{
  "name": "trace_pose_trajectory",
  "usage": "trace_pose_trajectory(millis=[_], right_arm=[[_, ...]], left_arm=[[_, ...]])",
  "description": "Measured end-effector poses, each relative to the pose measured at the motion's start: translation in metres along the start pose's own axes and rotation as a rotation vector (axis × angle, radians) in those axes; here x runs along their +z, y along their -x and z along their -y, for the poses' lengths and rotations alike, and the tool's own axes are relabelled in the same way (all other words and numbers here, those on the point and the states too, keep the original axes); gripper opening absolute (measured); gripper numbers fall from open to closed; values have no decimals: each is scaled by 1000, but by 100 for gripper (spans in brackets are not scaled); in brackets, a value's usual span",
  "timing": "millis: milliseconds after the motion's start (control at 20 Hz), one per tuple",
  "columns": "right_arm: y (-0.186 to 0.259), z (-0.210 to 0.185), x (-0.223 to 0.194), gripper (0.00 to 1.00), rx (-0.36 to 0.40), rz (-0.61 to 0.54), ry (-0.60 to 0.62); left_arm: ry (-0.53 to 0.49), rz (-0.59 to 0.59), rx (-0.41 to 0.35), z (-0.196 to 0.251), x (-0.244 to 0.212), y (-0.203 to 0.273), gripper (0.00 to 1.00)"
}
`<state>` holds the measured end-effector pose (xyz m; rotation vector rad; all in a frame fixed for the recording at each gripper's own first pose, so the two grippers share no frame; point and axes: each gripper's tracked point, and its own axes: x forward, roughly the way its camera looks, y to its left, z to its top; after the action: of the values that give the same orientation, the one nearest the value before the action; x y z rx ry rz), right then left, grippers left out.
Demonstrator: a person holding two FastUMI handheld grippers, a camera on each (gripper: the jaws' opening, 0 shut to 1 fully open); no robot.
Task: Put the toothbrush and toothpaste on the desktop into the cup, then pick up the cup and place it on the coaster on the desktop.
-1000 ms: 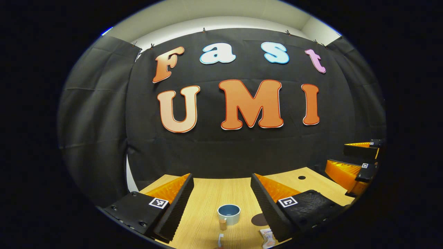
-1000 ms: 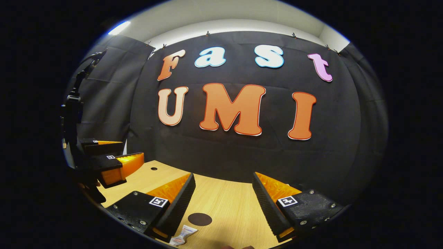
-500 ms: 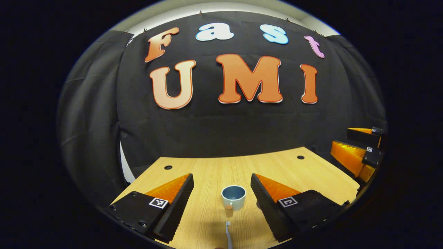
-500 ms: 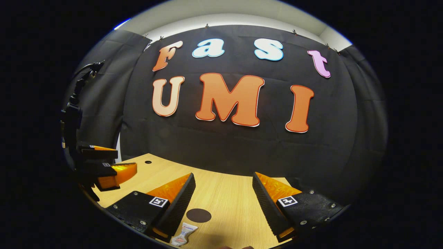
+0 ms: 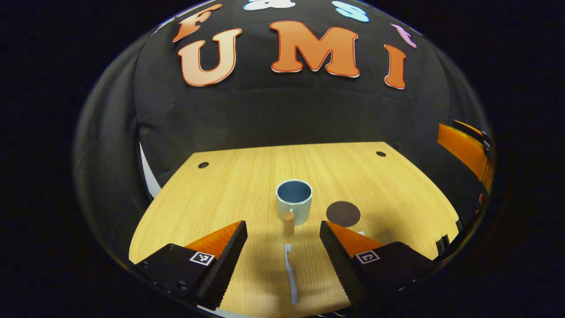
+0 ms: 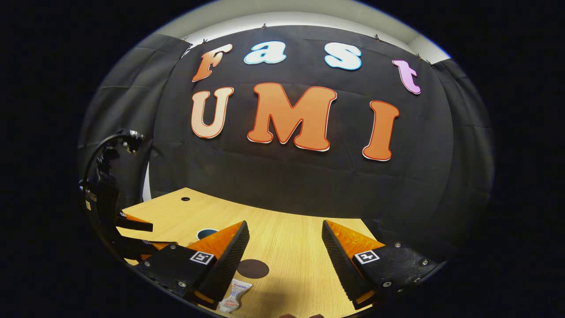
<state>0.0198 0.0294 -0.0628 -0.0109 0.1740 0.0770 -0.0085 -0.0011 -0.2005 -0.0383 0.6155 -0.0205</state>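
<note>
Toothbrush [image 5: 290, 274] fuller between left tool [image 5: 282, 247] fingers

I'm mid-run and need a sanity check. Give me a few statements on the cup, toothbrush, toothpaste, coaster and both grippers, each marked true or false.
1. The cup stands upright and empty on the desktop. True.
2. The toothbrush is already in the cup. False: it lies flat on the desktop, between the left gripper fingers.
3. The cup sits on the coaster. False: the coaster lies bare beside it.
4. The right gripper is shut on the toothpaste. False: it is open, and the tube lies on the desktop.
5. The left gripper is open. True.
</note>
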Motion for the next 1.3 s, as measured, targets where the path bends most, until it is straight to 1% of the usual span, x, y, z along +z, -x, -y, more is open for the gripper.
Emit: trace_pose_trajectory(millis=[250,400,500,850,1050,1200,1250,1300], right_arm=[[1,2,-9,99,5,-19,11],[9,4,-19,99,11,-34,9],[6,4,-22,99,11,-45,13],[5,-4,-43,100,34,-135,-10],[6,-10,-55,99,44,-181,-4],[7,-15,-70,100,52,-243,-28],[8,-18,-75,99,56,-264,-36],[7,-21,-81,99,59,-286,-39]], left_arm=[[31,-173,-27,11,-55,-11,99],[50,-278,-15,9,-79,-15,100],[75,-339,-17,10,-93,-22,100],[113,-524,-16,12,-124,-38,99],[110,-584,-24,13,-132,-44,98],[105,-640,-27,13,-141,-46,98],[105,-655,-26,12,-142,-48,95],[103,-670,-27,15,-146,-48,88]])
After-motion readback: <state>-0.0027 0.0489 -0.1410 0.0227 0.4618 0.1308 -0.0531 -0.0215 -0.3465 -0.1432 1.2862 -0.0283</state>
